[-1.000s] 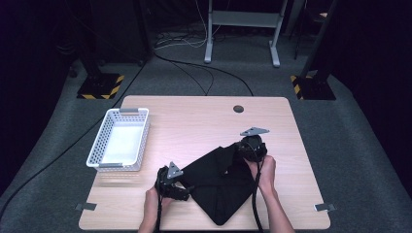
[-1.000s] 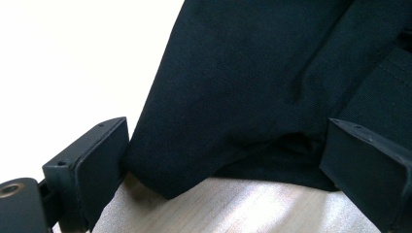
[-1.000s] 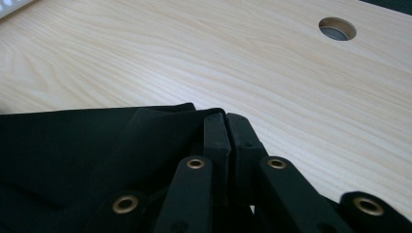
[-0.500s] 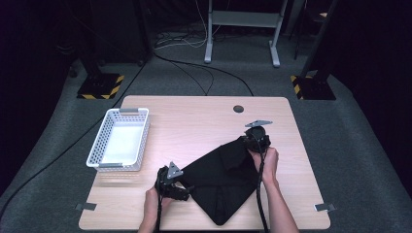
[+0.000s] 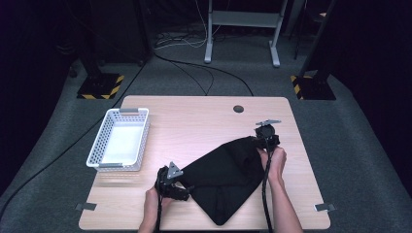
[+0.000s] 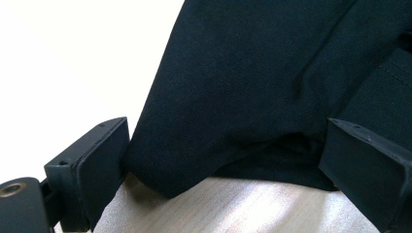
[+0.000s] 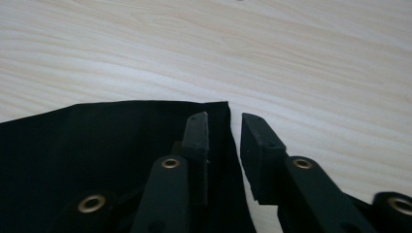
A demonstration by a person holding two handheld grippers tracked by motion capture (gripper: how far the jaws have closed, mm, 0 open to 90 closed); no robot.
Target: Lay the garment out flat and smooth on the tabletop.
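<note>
From above, a black cloth [image 5: 226,177] lies spread across the near middle of the wooden counter [image 5: 194,121], the left hand-held gripper [image 5: 177,190] at its near-left edge and the right hand-held gripper [image 5: 266,138] at its far-right corner, with a white basket [image 5: 119,140] off to the left. The left gripper view has its jaws standing wide apart around a bulge of the cloth [image 6: 252,87], one jaw touching it without pinching. In the right gripper view the jaws have just been opening: a narrow gap shows, and the cloth's [image 7: 97,145] edge runs between them, gripped by neither.

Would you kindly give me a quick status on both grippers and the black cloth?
Left gripper open, cloth's near-left edge between its fingers. Right gripper just opening at the far corner, a gap showing. Black cloth lying spread on the table. White basket off left, apart.
</note>
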